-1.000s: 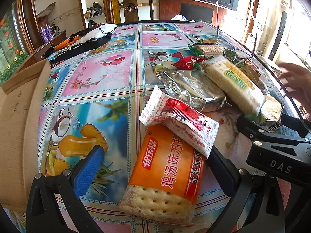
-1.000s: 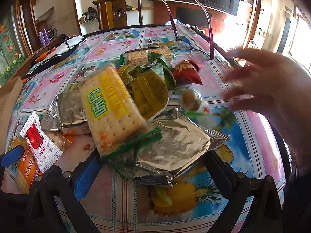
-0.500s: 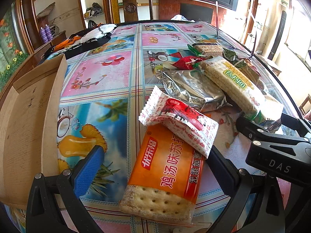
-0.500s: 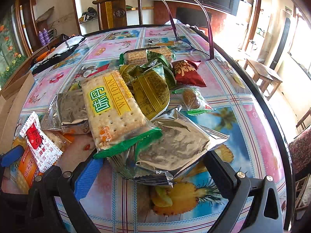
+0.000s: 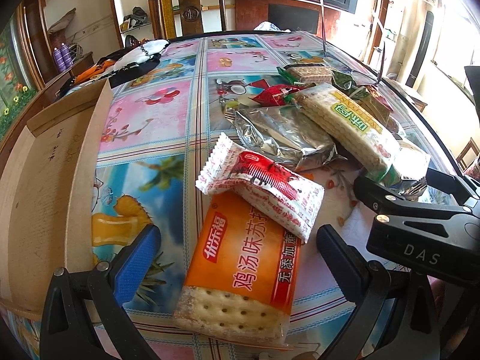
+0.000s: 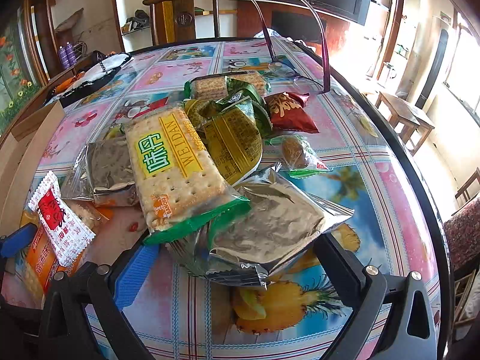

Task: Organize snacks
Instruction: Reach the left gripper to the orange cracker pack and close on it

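An orange cracker pack [image 5: 240, 267] lies between the wide-apart fingers of my open left gripper [image 5: 237, 243], with a white-and-red sachet [image 5: 264, 189] resting across its top end. My open right gripper [image 6: 231, 258] straddles a silver foil pack [image 6: 270, 228] at the near edge of a snack pile. On that pile lies a green-and-yellow cracker pack [image 6: 174, 174], and behind it olive-green bags [image 6: 237, 132], a red bag [image 6: 288, 111] and a small clear-wrapped cake [image 6: 297, 153]. Another silver pack [image 5: 282, 138] sits left of the pile. Neither gripper touches a pack.
A brown cardboard box [image 5: 48, 186] stands at the table's left edge, its flap raised. Eyeglasses [image 6: 300, 69] sit upside down beyond the pile. Black-and-white cloth [image 5: 135, 57] lies at the far left. A wooden chair [image 5: 189, 9] stands behind the table [image 5: 156, 120].
The cardboard box has slid farther onto the table from the left. A hand that hovered at the right of the pile has left the view. Both grippers stayed put.
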{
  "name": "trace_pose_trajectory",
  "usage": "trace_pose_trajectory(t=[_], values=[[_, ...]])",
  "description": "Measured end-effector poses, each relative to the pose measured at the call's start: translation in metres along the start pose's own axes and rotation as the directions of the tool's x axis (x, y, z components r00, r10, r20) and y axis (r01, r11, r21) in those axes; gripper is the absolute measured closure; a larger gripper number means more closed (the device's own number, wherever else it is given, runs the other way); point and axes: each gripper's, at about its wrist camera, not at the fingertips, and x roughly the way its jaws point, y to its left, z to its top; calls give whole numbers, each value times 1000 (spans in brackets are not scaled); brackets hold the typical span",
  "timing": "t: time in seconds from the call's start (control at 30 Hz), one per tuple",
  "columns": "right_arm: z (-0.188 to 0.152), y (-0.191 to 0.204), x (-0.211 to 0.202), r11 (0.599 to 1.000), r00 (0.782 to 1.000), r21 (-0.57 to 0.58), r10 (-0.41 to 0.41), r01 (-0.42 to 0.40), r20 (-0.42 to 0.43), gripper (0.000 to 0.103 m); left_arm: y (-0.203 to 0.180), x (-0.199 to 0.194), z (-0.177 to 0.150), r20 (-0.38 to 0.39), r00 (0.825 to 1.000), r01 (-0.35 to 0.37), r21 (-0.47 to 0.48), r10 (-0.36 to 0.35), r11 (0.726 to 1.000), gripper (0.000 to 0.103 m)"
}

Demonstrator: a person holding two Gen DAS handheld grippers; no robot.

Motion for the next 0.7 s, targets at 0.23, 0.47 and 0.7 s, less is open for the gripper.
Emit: trace_pose_trajectory(t=[0.23,0.47,0.7], values=[[0,-5,2,999,1000,-29,26,-26,-12,1,-3,-2,-2,1,1000,5,6,-5,1000,0],[-7,-12,-4,998,998,-8,60,-60,0,1,-10,-2,-1,0,1000,26,37,-26,999,0],[-23,-28,-26,995,994,32,93,-95,58,1,-11,-2,-2,1,1000,27,36,-27,999,0]])
